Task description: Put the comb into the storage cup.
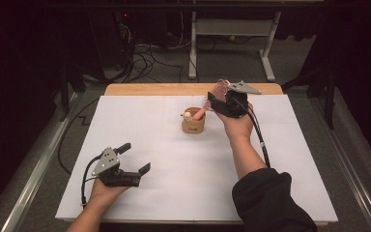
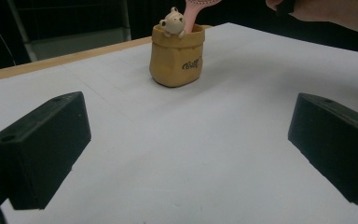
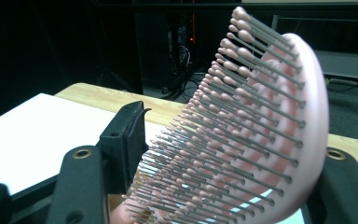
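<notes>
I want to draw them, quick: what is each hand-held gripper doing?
Left hand-held gripper: open, holding nothing.
Right hand-held gripper: around the pink hairbrush; grip cannot be told.

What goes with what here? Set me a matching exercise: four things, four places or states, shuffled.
1. pink plastic bristle hairbrush
2. tan sack-shaped holder with a small bear figure
3. left gripper
4. right gripper

A. jaws wide apart, nothing between them
B. stands upright on the white sheet
C. handle end down in the holder
D. jaws on either side of the brush head

Pairs: 1-C, 2-B, 3-A, 4-D
</notes>
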Tool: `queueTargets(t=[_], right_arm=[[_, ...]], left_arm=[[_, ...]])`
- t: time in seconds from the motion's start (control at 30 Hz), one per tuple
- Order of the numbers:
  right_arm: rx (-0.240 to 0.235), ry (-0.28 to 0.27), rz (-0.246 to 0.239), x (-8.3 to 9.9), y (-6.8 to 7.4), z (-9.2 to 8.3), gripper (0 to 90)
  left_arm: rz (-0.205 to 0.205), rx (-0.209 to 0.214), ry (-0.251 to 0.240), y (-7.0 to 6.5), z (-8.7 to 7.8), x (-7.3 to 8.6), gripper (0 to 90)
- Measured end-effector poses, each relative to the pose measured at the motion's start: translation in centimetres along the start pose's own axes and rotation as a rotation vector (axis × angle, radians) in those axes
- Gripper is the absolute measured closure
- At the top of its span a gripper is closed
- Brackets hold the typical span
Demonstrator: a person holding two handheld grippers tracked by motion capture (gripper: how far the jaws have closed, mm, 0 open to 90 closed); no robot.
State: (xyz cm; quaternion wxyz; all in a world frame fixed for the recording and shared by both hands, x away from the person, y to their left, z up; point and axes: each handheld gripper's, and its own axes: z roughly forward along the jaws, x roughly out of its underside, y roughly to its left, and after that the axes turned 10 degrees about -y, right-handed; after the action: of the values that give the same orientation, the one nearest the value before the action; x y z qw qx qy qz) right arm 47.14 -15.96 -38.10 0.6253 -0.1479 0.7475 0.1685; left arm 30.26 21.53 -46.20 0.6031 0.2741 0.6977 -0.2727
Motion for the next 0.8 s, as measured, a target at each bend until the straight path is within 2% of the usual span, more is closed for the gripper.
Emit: queueTargets(t=[0.3, 0.47, 0.8], right_arm=[[0.001, 0.009, 0.014, 0.3, -0.8, -0.1, 35.0], [-0.005, 0.016, 0.013, 0.6, -0.9, 0.0, 30.9], [-0.012, 0.045, 0.011, 1.2, -1.1, 0.0, 28.4]], left_arm=[[0.006, 0.004, -0.001, 0.0, 0.1, 0.1, 0.0], [0.01, 0.004, 0.008, 0.1, 0.1, 0.1, 0.0], [0.005, 0.011, 0.005, -0.1, 0.1, 0.1, 0.0]])
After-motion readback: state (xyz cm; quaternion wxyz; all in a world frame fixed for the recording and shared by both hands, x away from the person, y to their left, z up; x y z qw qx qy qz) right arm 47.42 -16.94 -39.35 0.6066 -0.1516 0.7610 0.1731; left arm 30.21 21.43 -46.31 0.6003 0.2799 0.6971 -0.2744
